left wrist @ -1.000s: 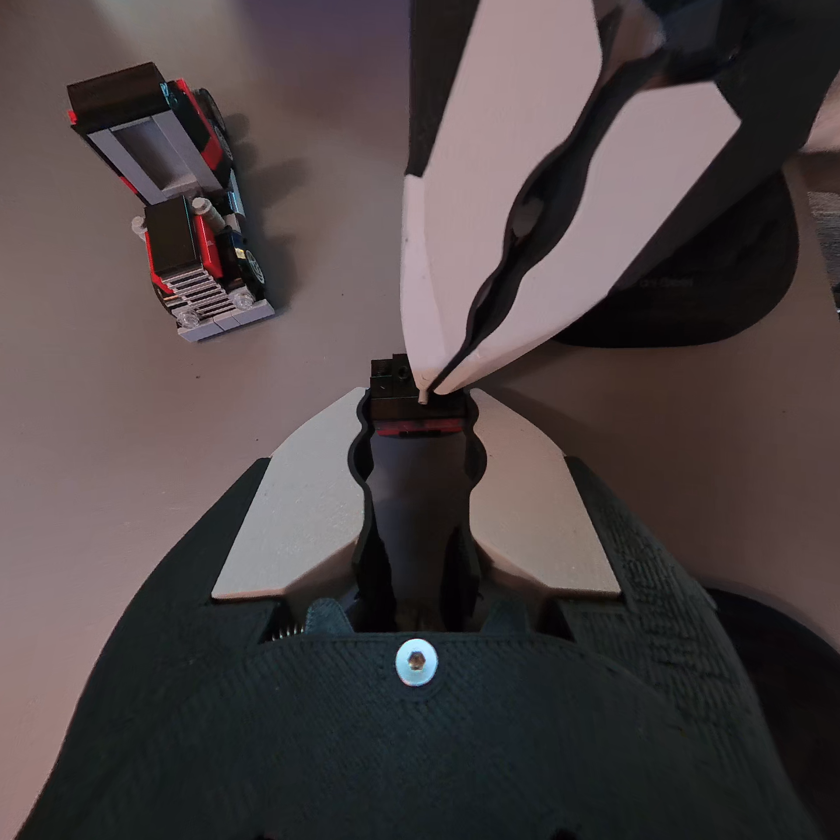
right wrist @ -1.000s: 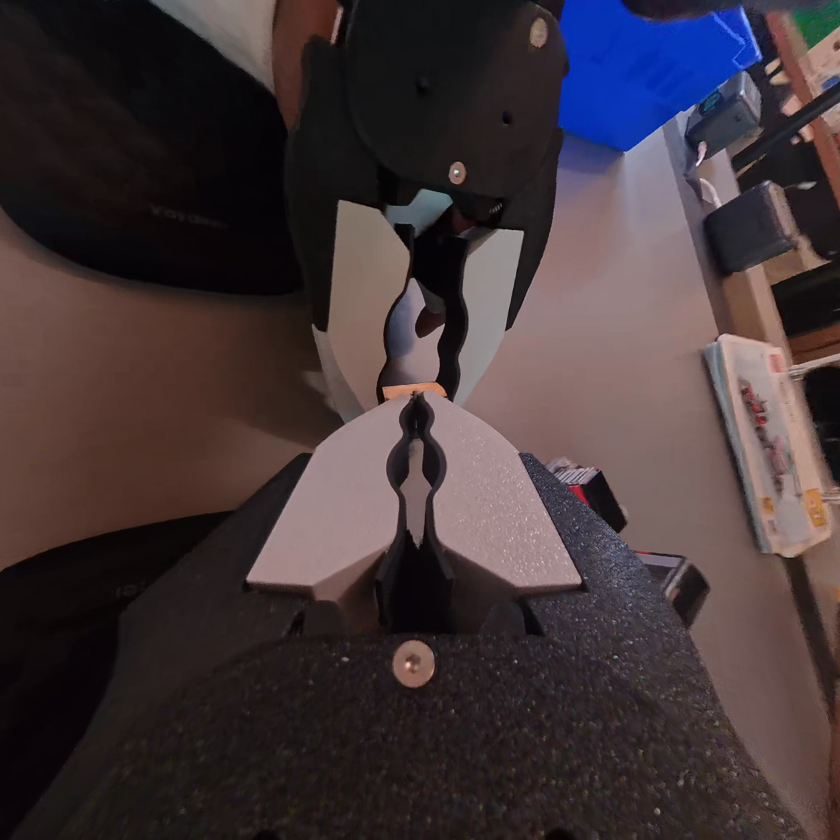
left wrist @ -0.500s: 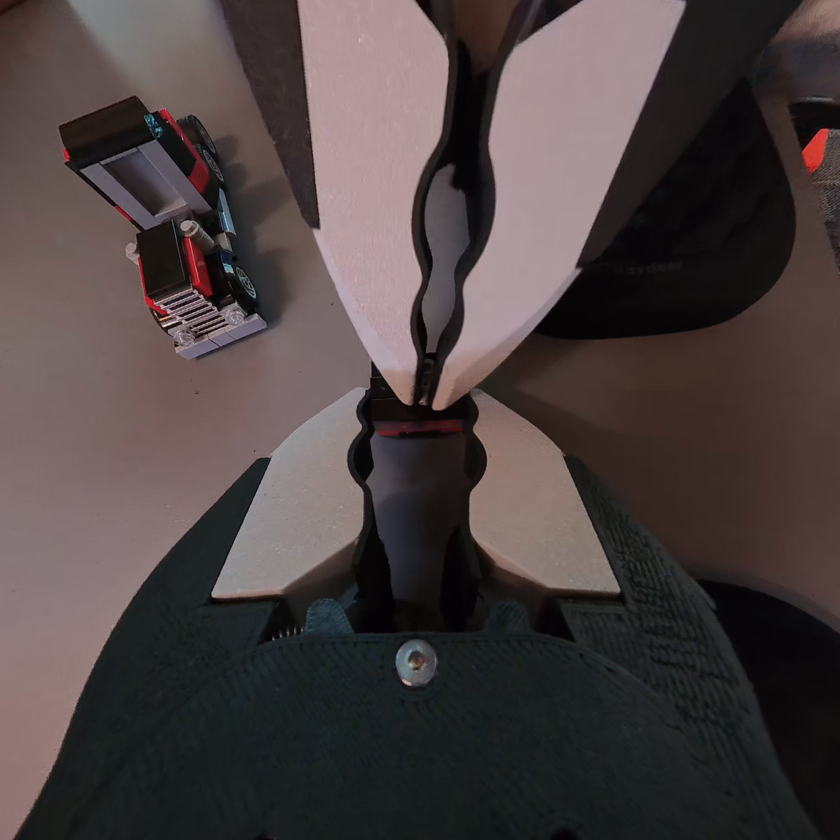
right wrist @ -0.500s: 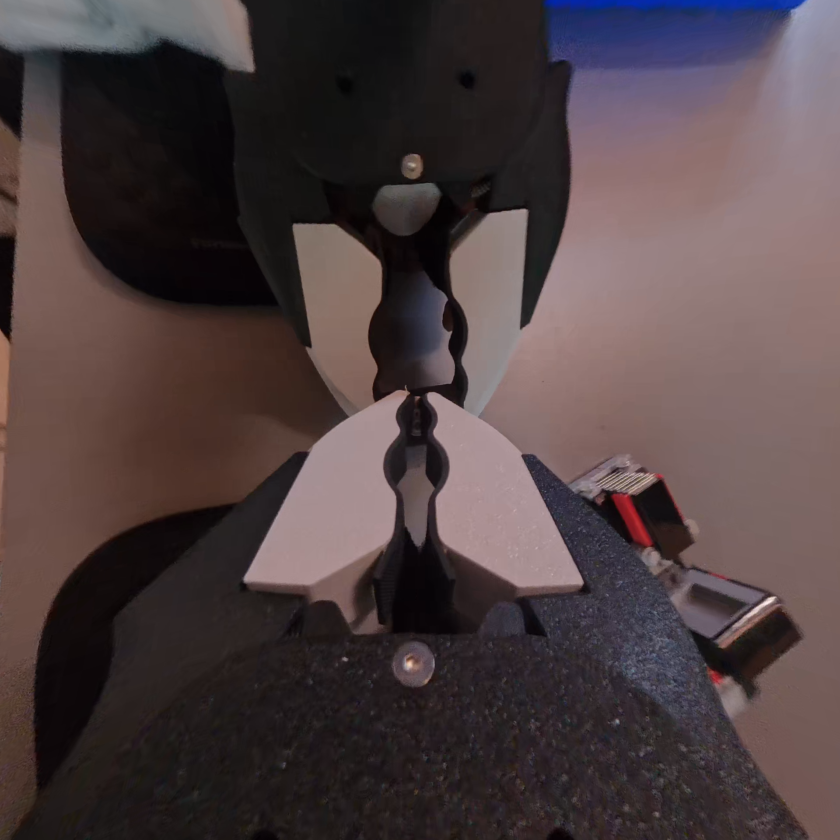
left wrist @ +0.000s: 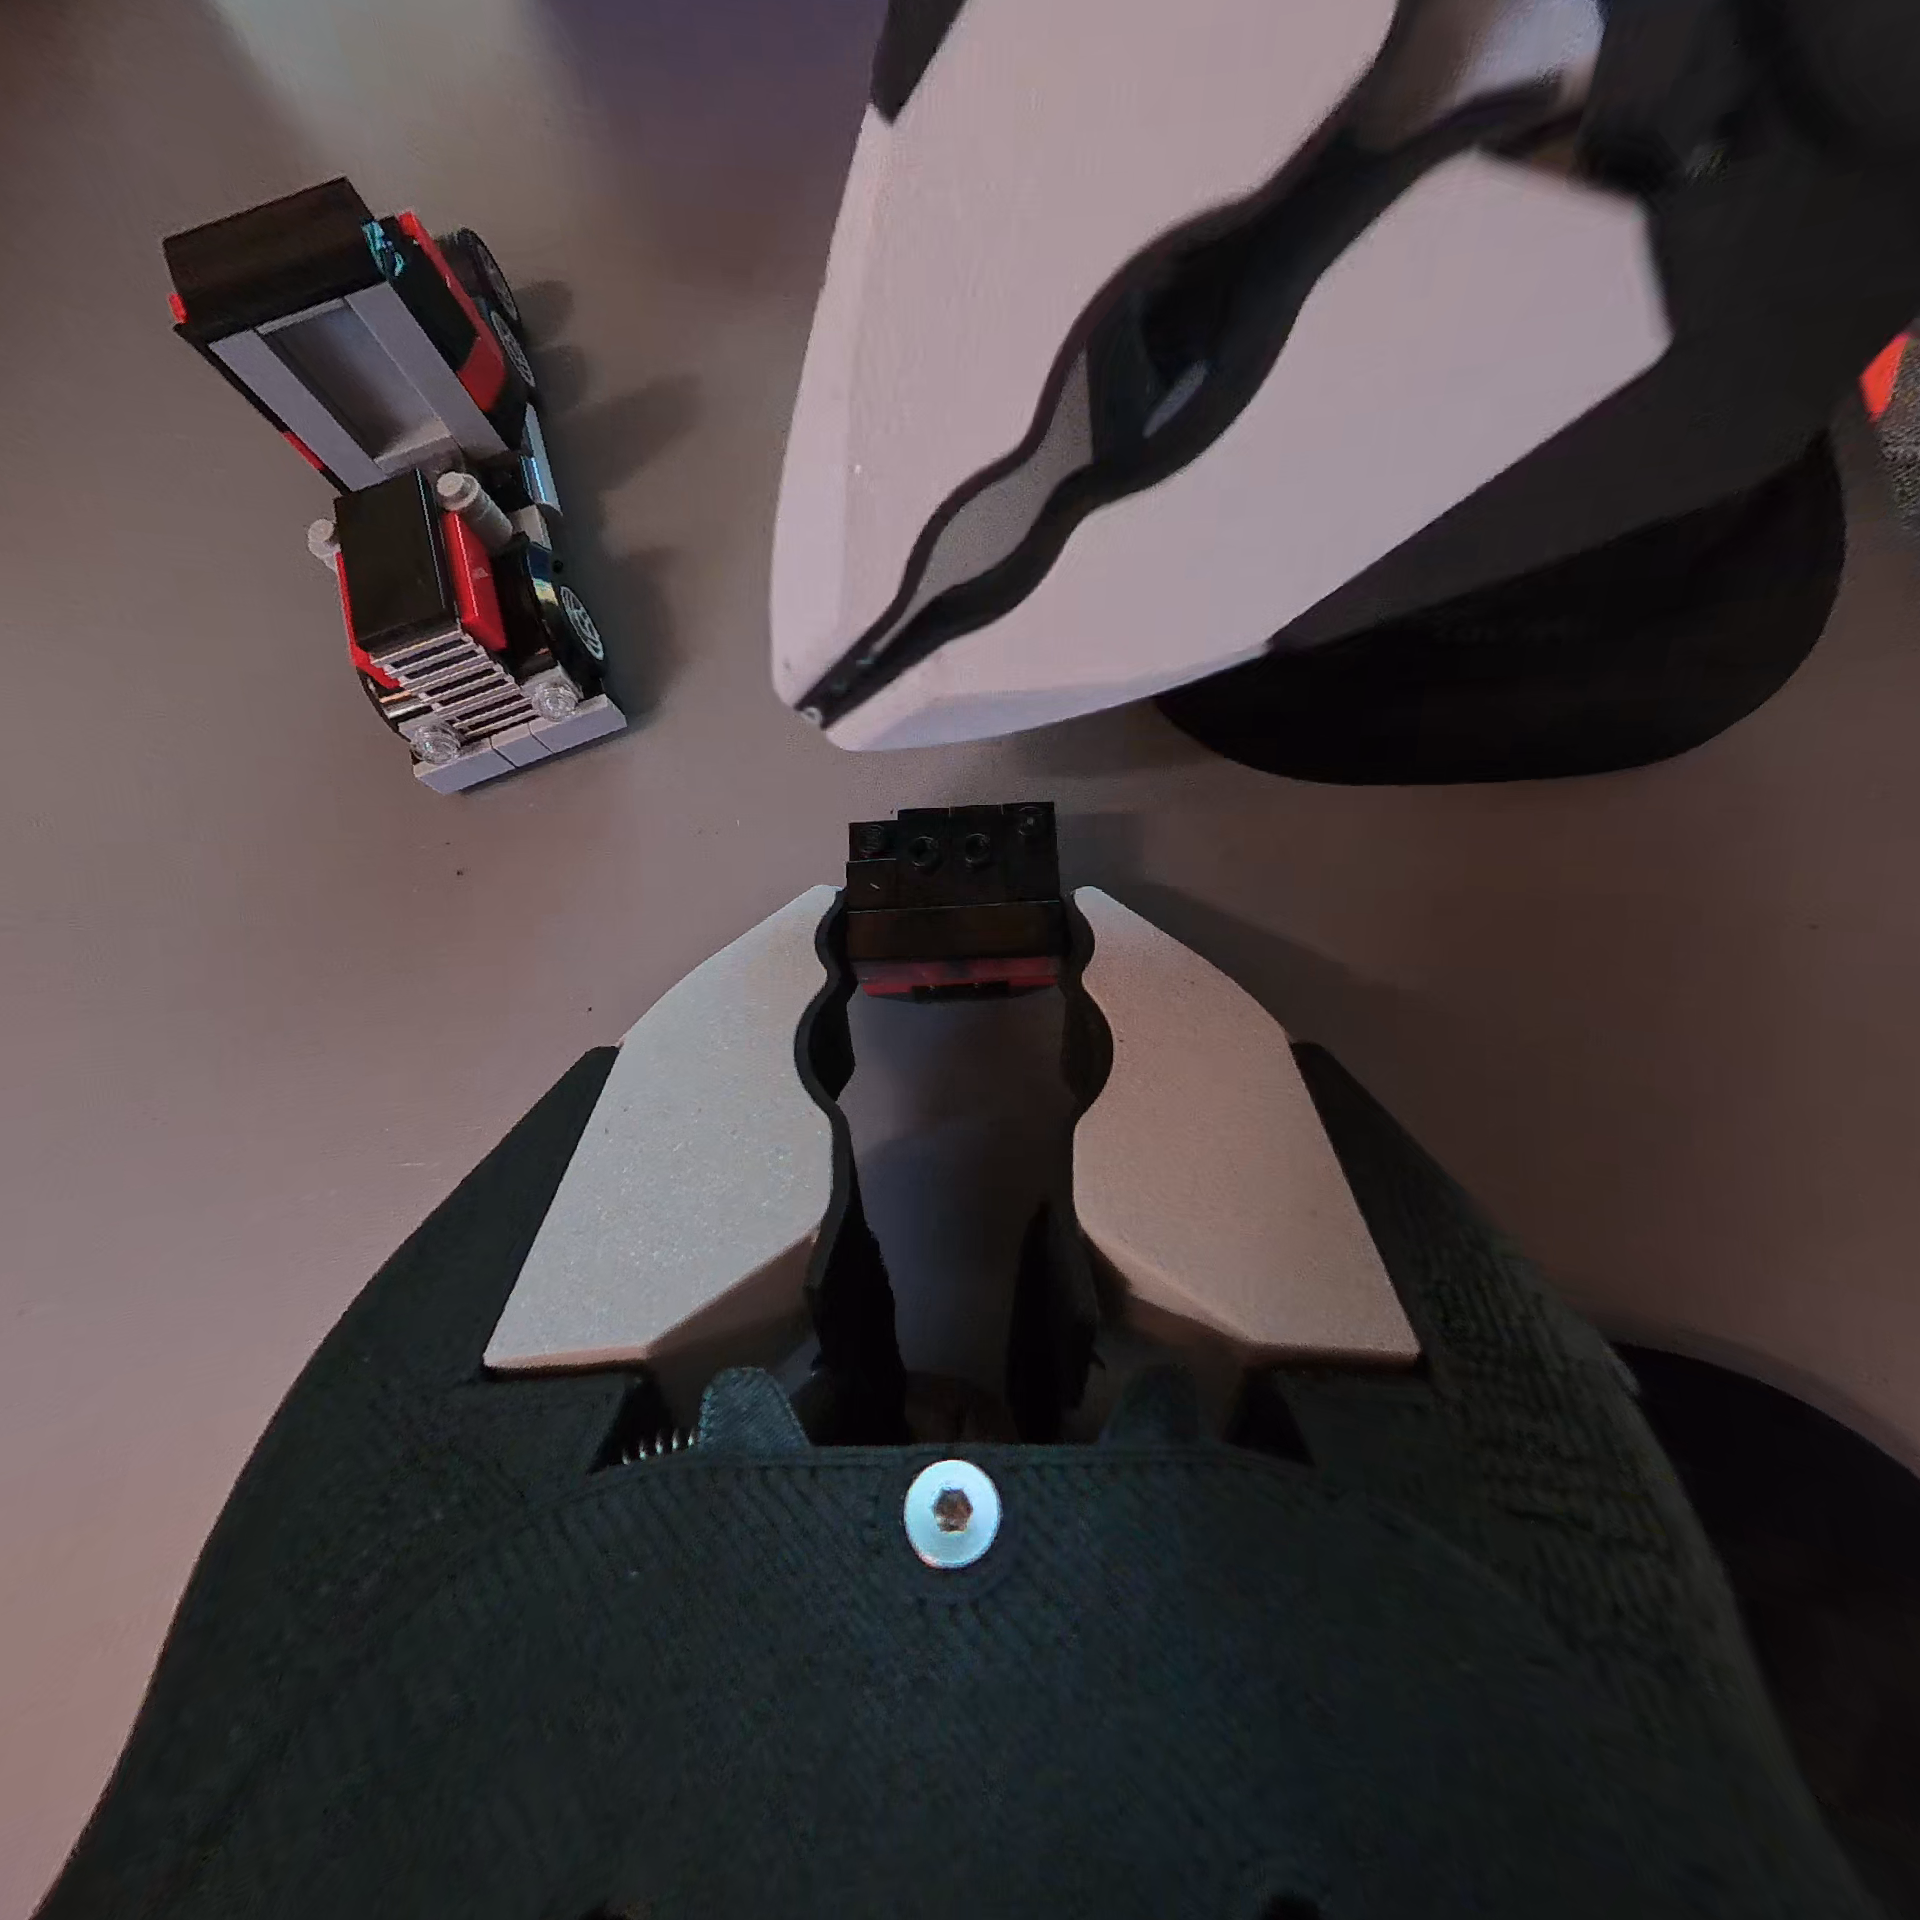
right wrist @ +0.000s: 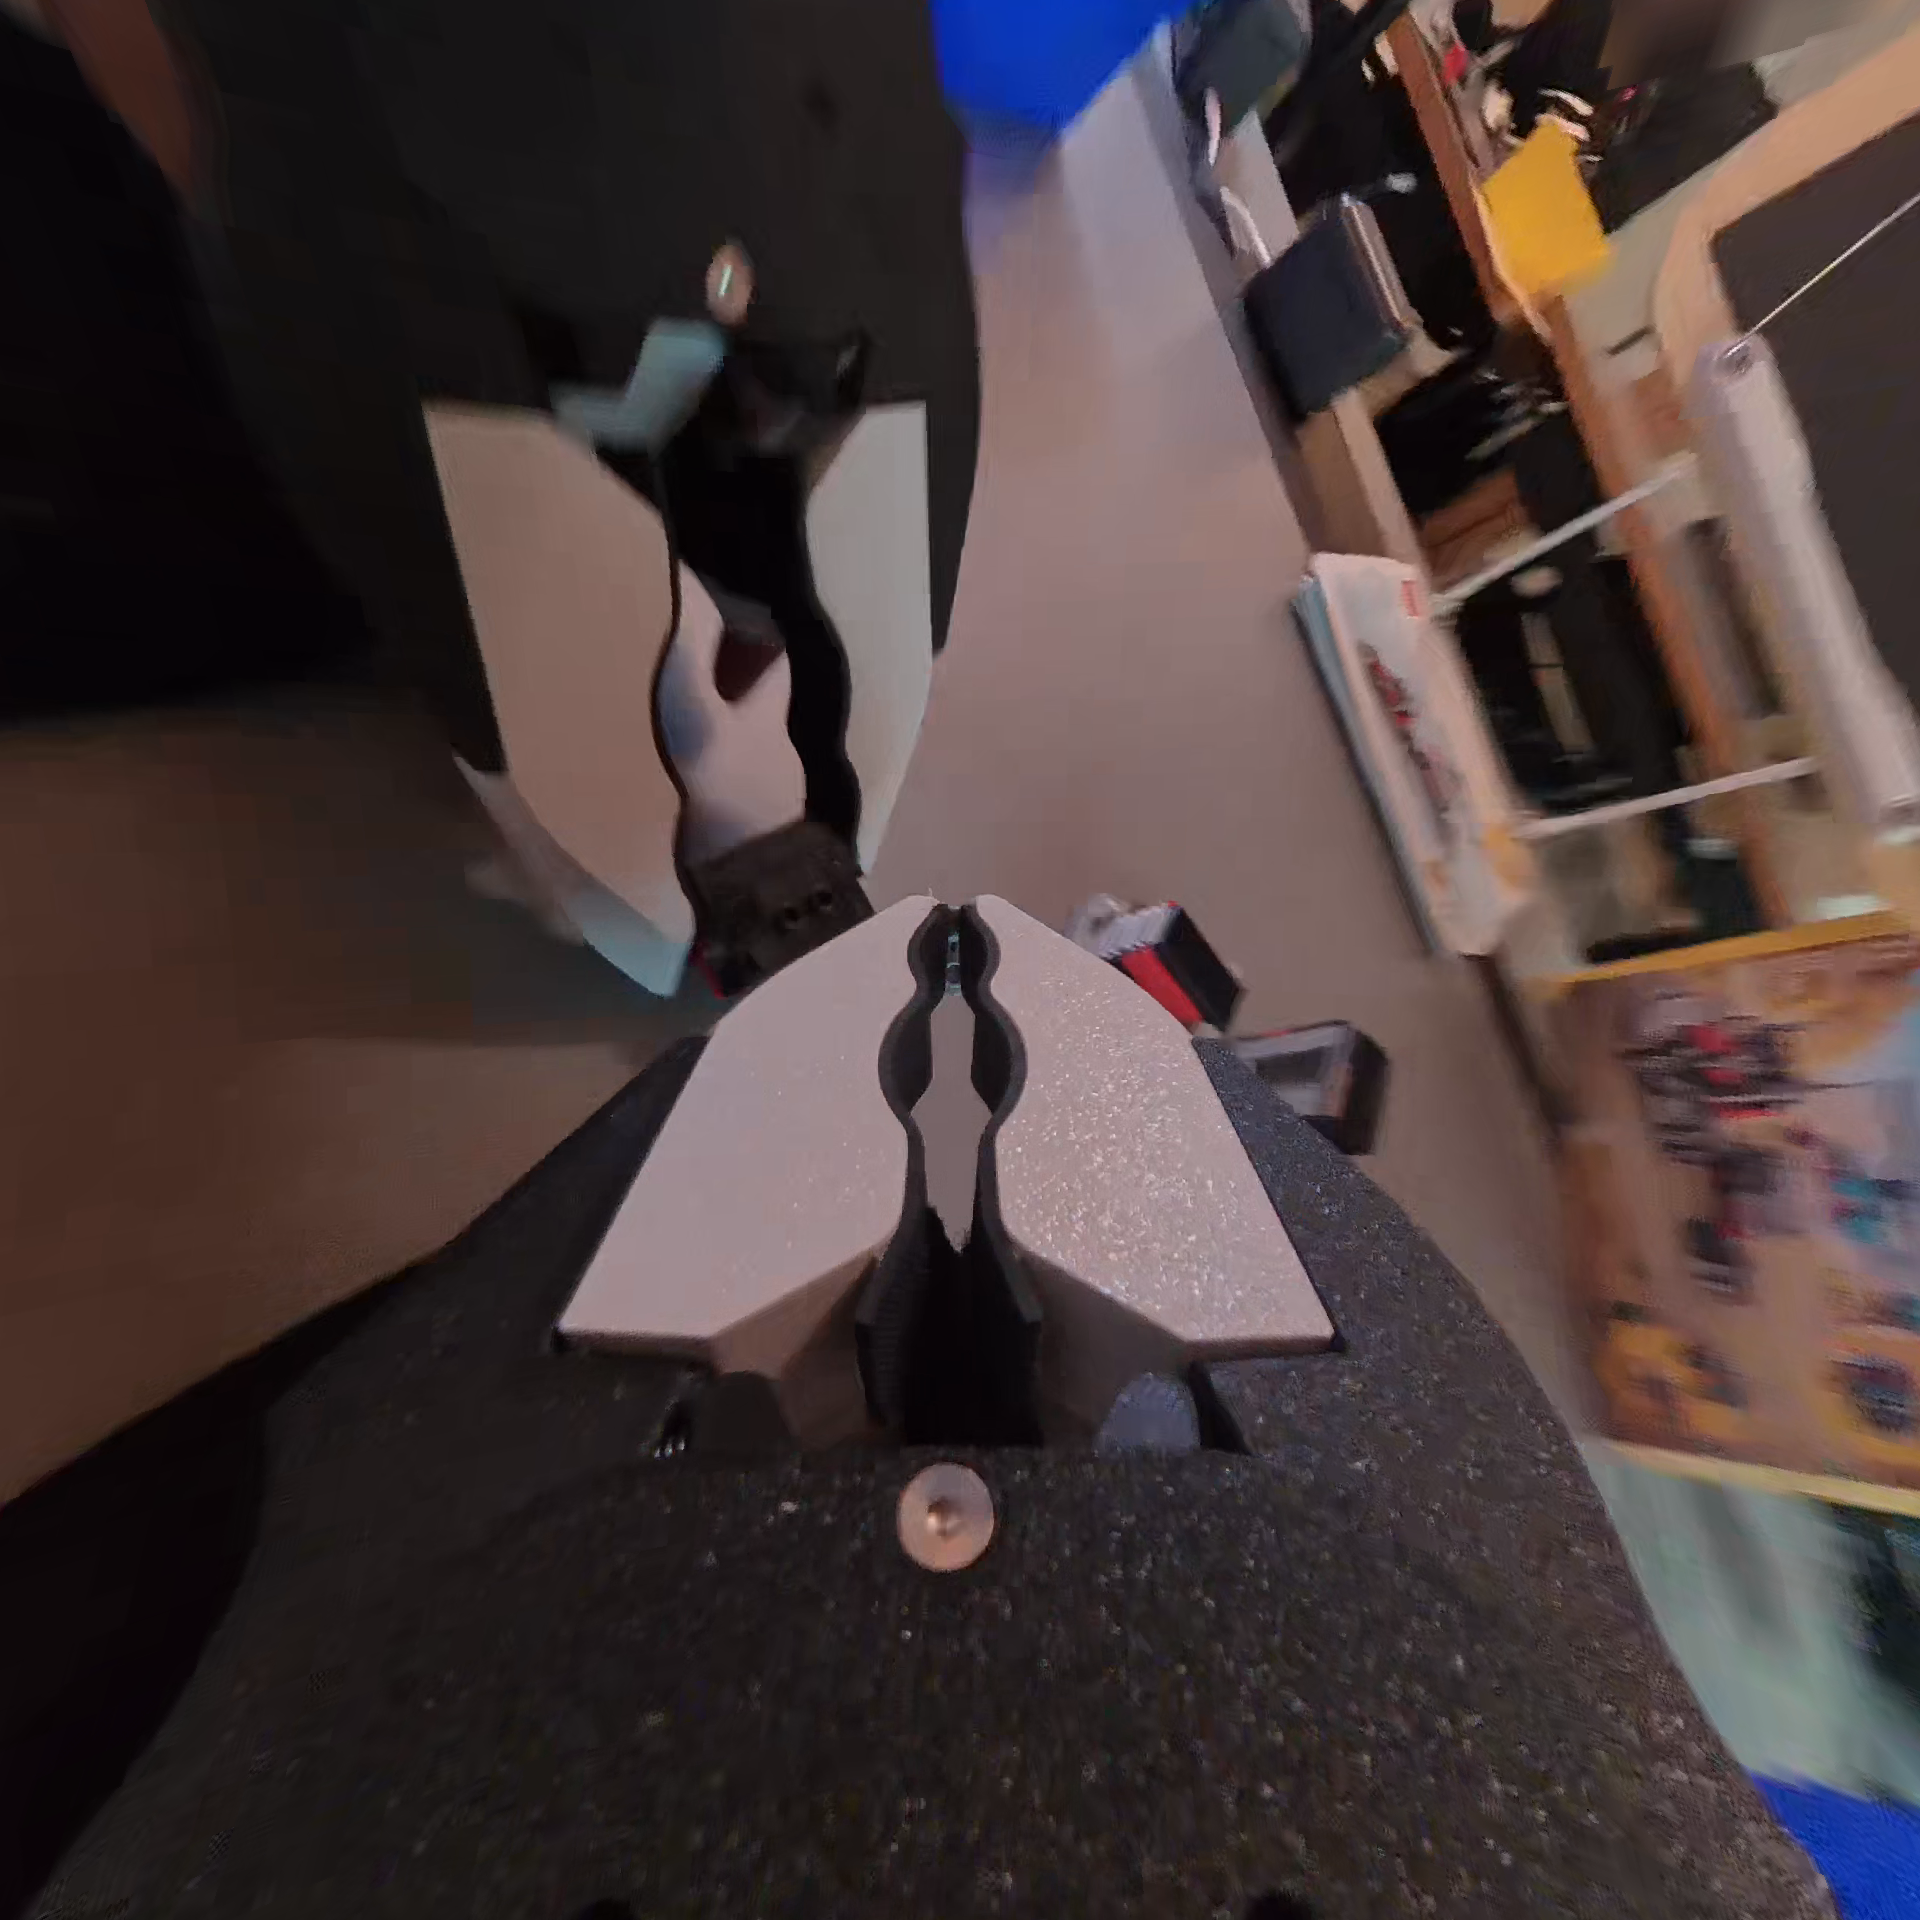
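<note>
**Two grippers, one brick block between them**

Left wrist view: the left gripper (left wrist: 956,935) is clamped on a small black-and-red brick assembly (left wrist: 954,883), both fingertips pressed to its sides, its studded black end sticking out past the tips. Just beyond it, up and to the right, hangs the right gripper (left wrist: 821,707), jaws together. Far off to the left, a red, black and grey toy truck (left wrist: 416,499) lies on the grey table (left wrist: 260,987); a black pad (left wrist: 1558,665) lies behind the right gripper.

Right wrist view: the right gripper's fingertips nearly meet on a tiny pale piece (right wrist: 951,951) pinched between them. Ahead and left, the brick assembly sits in the left gripper. To the right lie the truck, partly hidden, and a booklet (right wrist: 1403,748).
</note>
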A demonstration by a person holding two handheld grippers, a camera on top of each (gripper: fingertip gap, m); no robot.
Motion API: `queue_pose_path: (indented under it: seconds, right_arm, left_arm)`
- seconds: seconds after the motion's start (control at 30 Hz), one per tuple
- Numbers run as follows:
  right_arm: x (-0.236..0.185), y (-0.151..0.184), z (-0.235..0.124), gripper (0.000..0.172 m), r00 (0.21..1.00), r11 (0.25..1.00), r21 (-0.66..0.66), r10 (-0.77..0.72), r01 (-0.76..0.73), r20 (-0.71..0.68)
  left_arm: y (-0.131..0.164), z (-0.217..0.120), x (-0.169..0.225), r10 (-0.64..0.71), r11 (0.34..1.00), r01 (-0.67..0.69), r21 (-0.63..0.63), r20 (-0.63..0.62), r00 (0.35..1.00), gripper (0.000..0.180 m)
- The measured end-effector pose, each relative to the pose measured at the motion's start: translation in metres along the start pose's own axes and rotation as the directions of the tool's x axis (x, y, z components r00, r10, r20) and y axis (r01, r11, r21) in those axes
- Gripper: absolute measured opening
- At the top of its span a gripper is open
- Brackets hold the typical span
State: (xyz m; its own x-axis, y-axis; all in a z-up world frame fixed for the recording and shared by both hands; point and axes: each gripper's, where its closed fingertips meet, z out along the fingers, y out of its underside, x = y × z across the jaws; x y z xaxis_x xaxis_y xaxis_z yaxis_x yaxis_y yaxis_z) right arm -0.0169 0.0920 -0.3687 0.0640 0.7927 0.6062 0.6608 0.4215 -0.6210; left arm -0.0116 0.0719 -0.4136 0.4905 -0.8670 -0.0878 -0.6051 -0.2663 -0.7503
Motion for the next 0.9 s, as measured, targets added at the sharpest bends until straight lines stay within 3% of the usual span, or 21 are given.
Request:
queue_pose_path:
  seconds: [0.13,0.2,0.23,0.27,0.37,0.43,0.53,0.7,0.8,0.9]
  right_arm:
    - [0.005,-0.002,-0.012,0.002,0.947,0.946,0.131,0.273,-0.296,0.17]
    - [0.01,-0.006,-0.017,0.002,0.882,0.878,0.187,0.384,-0.441,0.273]
    - [0.015,-0.008,-0.019,0.002,0.847,0.837,0.218,0.425,-0.502,0.319]
    - [0.021,-0.01,-0.021,0.002,0.814,0.796,0.243,0.459,-0.555,0.357]
    - [0.032,-0.015,-0.028,0.002,0.741,0.699,0.297,0.501,-0.651,0.447]
    - [0.035,-0.016,-0.031,0.002,0.717,0.664,0.313,0.509,-0.679,0.476]
    - [0.033,-0.017,-0.035,0.002,0.708,0.65,0.325,0.499,-0.687,0.499]
    - [0.028,-0.017,-0.035,0.002,0.717,0.665,0.326,0.475,-0.672,0.51]
    - [0.026,-0.018,-0.036,0.002,0.715,0.666,0.325,0.467,-0.672,0.52]
    - [0.026,-0.018,-0.036,0.002,0.709,0.661,0.322,0.47,-0.678,0.527]
  left_arm:
    - [0.0,0.0,-0.001,-0.007,1.0,0.007,0.001,-0.004,1.0,0.037]
    - [0.001,-0.001,-0.001,-0.006,1.0,0.006,0.001,-0.002,1.0,0.038]
    - [0.001,-0.003,-0.002,-0.013,1.0,0.013,0.007,-0.002,1.0,0.048]
    - [0.0,-0.007,-0.003,-0.032,0.999,0.033,0.024,-0.01,0.999,0.062]
    - [-0.015,-0.029,-0.006,-0.113,0.977,0.123,0.173,-0.068,0.991,0.062]
    - [-0.017,-0.043,-0.016,-0.16,0.96,0.169,0.225,-0.057,0.985,0.043]
    - [0.001,-0.044,-0.048,-0.217,0.965,0.193,0.18,0.124,0.968,0.025]
    - [0.018,-0.03,-0.023,-0.154,0.988,0.154,0.024,0.006,0.988,0.021]
    - [0.025,-0.031,-0.042,-0.085,0.995,0.092,-0.031,0.171,0.982,0.03]
    - [0.024,-0.049,-0.072,-0.144,0.99,0.138,0.042,0.332,0.932,0.031]
